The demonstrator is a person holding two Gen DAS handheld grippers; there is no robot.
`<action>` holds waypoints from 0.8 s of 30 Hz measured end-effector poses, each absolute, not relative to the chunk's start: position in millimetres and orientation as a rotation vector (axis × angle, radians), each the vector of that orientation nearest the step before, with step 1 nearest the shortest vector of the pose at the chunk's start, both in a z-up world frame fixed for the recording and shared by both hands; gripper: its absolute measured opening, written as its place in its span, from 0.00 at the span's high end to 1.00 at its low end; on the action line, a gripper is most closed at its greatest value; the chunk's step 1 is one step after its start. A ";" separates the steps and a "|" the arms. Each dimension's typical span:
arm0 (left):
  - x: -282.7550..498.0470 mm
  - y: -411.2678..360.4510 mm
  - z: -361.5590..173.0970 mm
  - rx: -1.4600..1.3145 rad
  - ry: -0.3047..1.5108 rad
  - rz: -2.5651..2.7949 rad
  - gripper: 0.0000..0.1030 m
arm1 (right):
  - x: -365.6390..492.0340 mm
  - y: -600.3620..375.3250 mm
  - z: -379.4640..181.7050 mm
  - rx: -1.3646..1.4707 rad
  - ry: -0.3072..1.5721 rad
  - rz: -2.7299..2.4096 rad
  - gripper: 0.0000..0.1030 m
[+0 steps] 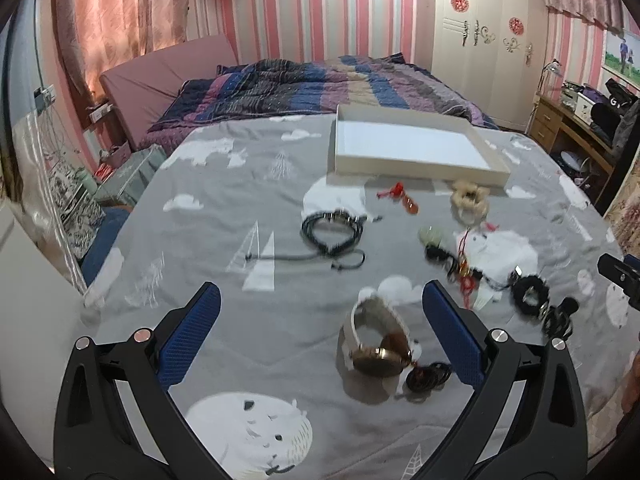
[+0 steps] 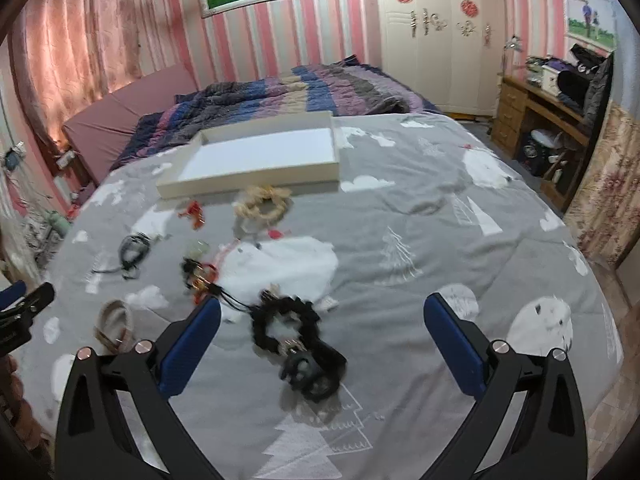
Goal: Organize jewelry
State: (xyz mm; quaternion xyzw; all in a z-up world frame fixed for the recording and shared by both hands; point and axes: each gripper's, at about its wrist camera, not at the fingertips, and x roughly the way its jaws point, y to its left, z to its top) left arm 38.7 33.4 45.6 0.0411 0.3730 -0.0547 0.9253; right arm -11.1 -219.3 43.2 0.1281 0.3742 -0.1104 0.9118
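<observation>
While spread wide, left gripper (image 1: 322, 332) frames watch (image 1: 376, 344) (untouched), right gripper (image 2: 322, 334) empty

Right gripper (image 2: 322, 328) low over a bed, jaws spread wide with nothing between the blue pads (image 2: 190, 350). Grey bedspread (image 2: 420, 224) printed with white bears, clouds and trees. Black scrunchie (image 2: 286, 320) lying between the jaws, nearer the left pad, touching a second dark furry piece (image 2: 314, 372) just below it. Watch with pale strap (image 2: 116, 326) to the left, near the other gripper (image 2: 24, 308) at the frame edge. Farther off, a tangle of black cord with red and gold bits (image 2: 198, 276), a black cord bracelet (image 2: 134, 250), a small red piece (image 2: 194, 212) and a beige scrunchie (image 2: 262, 206). Shallow white tray (image 2: 256, 176) beyond these, empty.
</observation>
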 end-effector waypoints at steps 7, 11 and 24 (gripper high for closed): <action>66.9 38.7 79.1 0.082 0.777 -0.165 0.03 | 15.2 -219.5 79.4 0.269 0.792 -0.131 0.02; 81.1 35.3 90.3 0.113 0.766 -0.150 0.03 | 29.0 -215.3 94.4 0.253 0.788 -0.099 0.02; 124.4 31.7 144.0 0.126 0.728 -0.187 0.03 | 78.9 -205.5 150.5 0.157 0.762 -0.076 0.02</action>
